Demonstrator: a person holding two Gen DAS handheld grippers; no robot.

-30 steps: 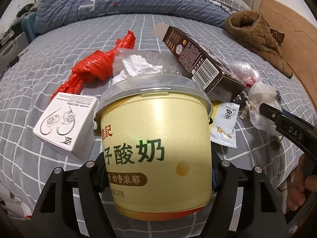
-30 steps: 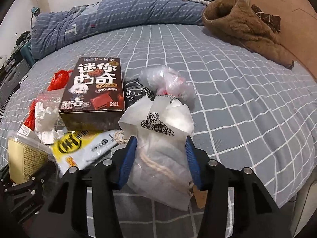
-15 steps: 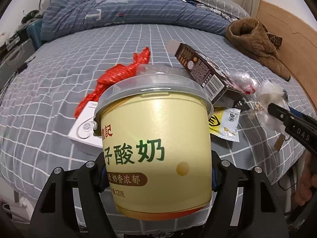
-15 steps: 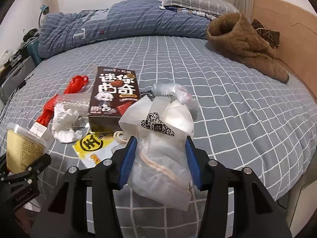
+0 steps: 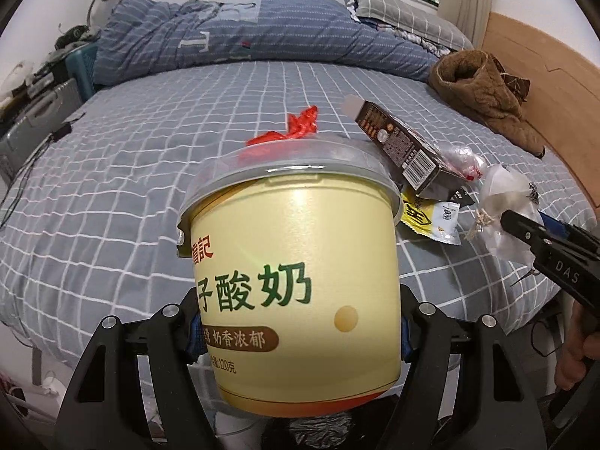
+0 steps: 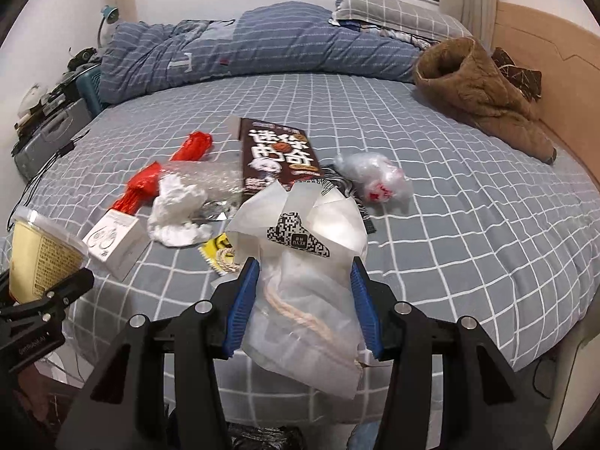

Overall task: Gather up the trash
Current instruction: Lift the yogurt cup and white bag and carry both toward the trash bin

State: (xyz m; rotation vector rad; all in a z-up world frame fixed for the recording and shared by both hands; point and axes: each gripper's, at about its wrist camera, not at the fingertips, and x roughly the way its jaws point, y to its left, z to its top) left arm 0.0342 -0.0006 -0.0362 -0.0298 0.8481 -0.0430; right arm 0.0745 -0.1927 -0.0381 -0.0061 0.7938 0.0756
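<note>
My left gripper [image 5: 300,322] is shut on a yellow yogurt cup [image 5: 296,262] with a clear lid, held above the bed's near edge. My right gripper [image 6: 305,300] is shut on a translucent white bag [image 6: 303,292] with a QR code and a rope handle. The cup [image 6: 37,258] also shows at the left of the right wrist view. Left on the grey checked bed [image 6: 450,187]: a brown snack box [image 6: 277,157], a red plastic bag [image 6: 157,180], crumpled white paper [image 6: 176,210], a small white box [image 6: 116,240], a yellow sachet [image 5: 431,217] and a clear bag with red marks [image 6: 375,180].
A rolled blue striped duvet [image 6: 262,48] and a pillow [image 6: 393,15] lie at the head of the bed. A brown fleece garment [image 6: 480,101] rests by the wooden bedside panel [image 6: 555,75] on the right. Grey cases [image 6: 48,135] stand to the left of the bed.
Both grippers have pulled back from the litter pile and risen with their loads. The bed's near edge and the floor below now show. Neither grip has changed.
</note>
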